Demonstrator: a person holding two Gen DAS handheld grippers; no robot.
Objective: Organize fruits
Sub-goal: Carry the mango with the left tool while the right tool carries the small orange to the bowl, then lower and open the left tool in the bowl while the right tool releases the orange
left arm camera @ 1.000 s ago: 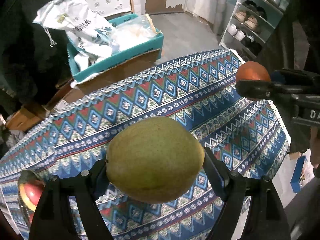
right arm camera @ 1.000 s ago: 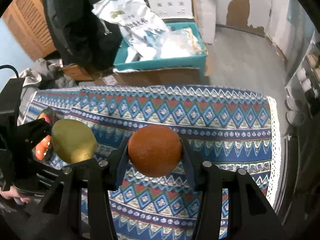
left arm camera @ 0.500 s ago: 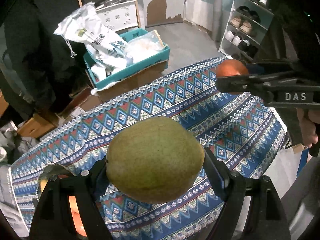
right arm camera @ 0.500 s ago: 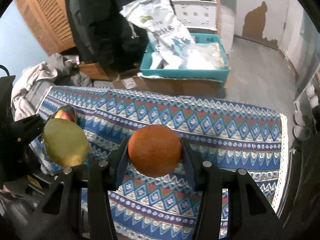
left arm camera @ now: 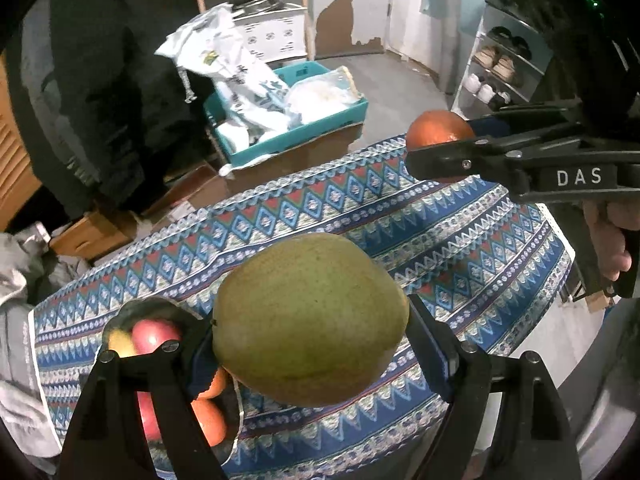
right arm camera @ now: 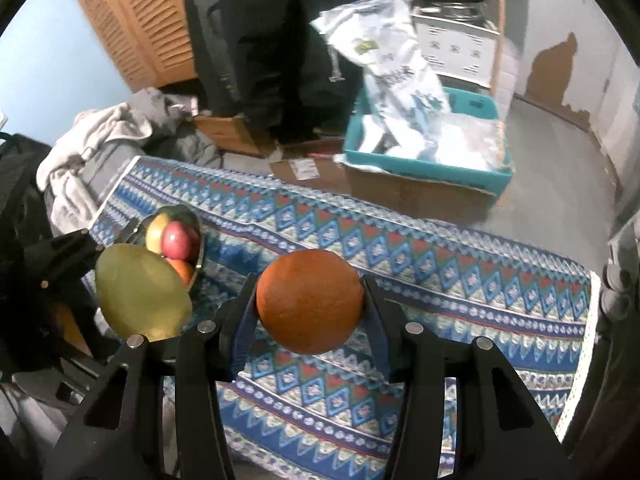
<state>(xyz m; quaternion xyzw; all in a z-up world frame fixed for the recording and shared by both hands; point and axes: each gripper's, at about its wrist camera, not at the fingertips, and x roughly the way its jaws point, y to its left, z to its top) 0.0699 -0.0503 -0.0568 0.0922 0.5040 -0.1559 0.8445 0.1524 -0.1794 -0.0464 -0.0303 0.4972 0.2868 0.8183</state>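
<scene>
Fruit: a green mango [left arm camera: 310, 320] is held above the table, clamped between the fingers of the left gripper [left arm camera: 312, 344]; an orange [right arm camera: 310, 300] is held above the table, pinched in the right gripper [right arm camera: 310, 312].
Left gripper: jaws spread wide around the mango, pads pressing its two sides.
Right gripper: jaws clenched on the orange, one pad on each side; in the left wrist view it reaches in from the right with a hand [left arm camera: 608, 240] on its handle.
Bowl: a shiny metal bowl [right arm camera: 198, 240] sits on the table near its left end, holding a red apple [right arm camera: 176, 238], a yellowish fruit [right arm camera: 156, 228] and orange-coloured fruit [left arm camera: 208, 420]; the mango hangs just beside and above it.
Table: covered by a cloth [right arm camera: 440, 280] with blue, red and white bands of diamonds and zigzags, with a pale lace-like edge.
Floor: grey concrete [right arm camera: 552, 168], with a cardboard box [right arm camera: 400, 192] and a teal crate [right arm camera: 432, 166] on it beyond the table.
Crate contents: a white printed bag [right arm camera: 384, 60] and clear plastic wrapping [right arm camera: 468, 144]; the print on the bag is too blurred to read.
Room: pale wall with patches of peeled paint [left arm camera: 340, 16], a louvred wooden door [right arm camera: 132, 20], a wooden shelf frame with a white basket [left arm camera: 272, 32], a shoe rack [left arm camera: 496, 68], and a heap of grey clothes [right arm camera: 100, 140].
Person: dark clothing [right arm camera: 260, 40] stands behind the table.
Writing: "DAS" in white letters [left arm camera: 580, 176] on the side of the right gripper.
</scene>
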